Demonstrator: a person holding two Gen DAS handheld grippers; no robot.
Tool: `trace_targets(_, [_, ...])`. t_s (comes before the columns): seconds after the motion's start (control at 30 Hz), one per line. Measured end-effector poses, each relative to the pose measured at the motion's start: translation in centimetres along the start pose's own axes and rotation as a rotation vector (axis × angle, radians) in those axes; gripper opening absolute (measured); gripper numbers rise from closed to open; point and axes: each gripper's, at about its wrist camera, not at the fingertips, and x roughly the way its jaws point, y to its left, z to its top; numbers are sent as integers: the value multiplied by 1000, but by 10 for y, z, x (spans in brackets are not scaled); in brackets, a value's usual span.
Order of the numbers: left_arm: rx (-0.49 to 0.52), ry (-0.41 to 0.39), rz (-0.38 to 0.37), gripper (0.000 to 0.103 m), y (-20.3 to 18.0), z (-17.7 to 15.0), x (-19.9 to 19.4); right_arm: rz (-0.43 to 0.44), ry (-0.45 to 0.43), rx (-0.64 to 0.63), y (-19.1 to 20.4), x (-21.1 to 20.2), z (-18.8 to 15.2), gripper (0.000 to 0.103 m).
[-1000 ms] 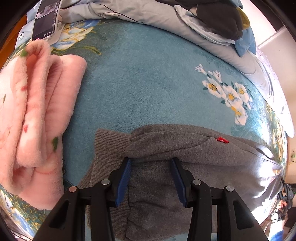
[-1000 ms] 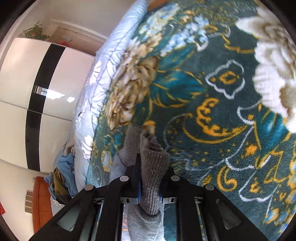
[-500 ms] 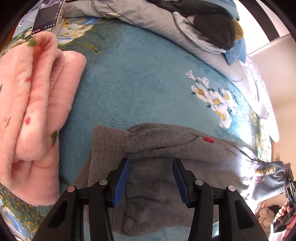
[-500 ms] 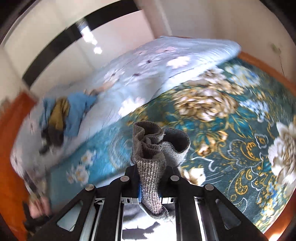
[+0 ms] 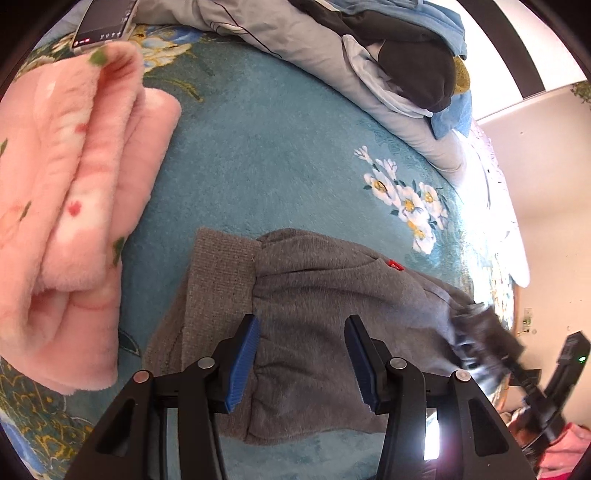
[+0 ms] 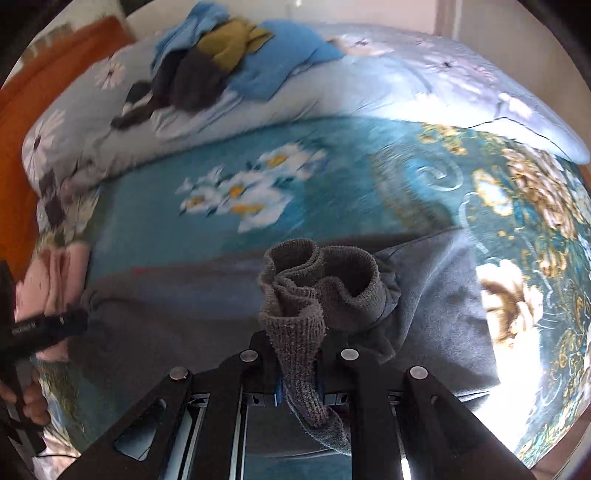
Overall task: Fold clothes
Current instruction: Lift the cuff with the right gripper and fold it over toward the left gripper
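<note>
Grey sweatpants point(image 5: 314, 306) lie on the teal floral blanket point(image 5: 266, 155). Their ribbed waistband point(image 5: 218, 280) points left. My left gripper point(image 5: 301, 332) is open, its blue pads hovering over the waist end without gripping. My right gripper point(image 6: 299, 369) is shut on the ribbed leg cuffs point(image 6: 303, 295) and holds them up over the rest of the pants point(image 6: 184, 310). The right gripper also shows blurred at the right edge of the left wrist view point(image 5: 480, 343).
A folded pink fleece garment point(image 5: 66, 206) lies left of the pants. A phone point(image 5: 103, 22) lies at the back left. A pile of dark, blue and yellow clothes point(image 6: 207, 70) sits on the pale quilt point(image 6: 369, 81) at the back.
My right gripper has swung the leg cuffs round from the far end, over the pants toward the waist. My left gripper has stayed open over the waist end, drawing back slightly.
</note>
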Motion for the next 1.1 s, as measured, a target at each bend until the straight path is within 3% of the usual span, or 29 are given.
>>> trace_targets(0.17, [-1, 4, -24, 52, -2, -3, 0, -14, 84, -77, 34, 17, -14, 20])
trace_targets(0.23, [3, 11, -38, 52, -5, -4, -1, 13, 98, -69, 36, 16, -16, 31])
trace_targets(0.33, [25, 20, -62, 53, -14, -8, -2, 194, 136, -34, 34, 12, -20, 37])
trace_targets(0.4, [59, 27, -81, 53, -25, -11, -2, 249, 121, -24, 29, 2, -24, 37])
trace_targets(0.5, [122, 53, -123, 55, -49, -16, 4, 204, 78, 26, 6, -12, -27, 38])
trace_targets(0.6, [185, 96, -170, 55, -80, -18, 17, 146, 39, 124, -32, -25, -30, 38])
trace_targets(0.73, [328, 144, -198, 57, -138, -21, 47, 96, 77, 361, -91, -28, -43, 38])
trace_targets(0.8, [398, 157, -191, 57, -166, -20, 64, 131, 126, 504, -116, -25, -53, 38])
trace_targets(0.93, [468, 199, -169, 58, -202, -12, 99, 297, 197, 728, -128, -9, -73, 38])
trace_targets(1.1, [477, 282, -138, 58, -216, -8, 134, 285, 309, 831, -114, 27, -79, 38])
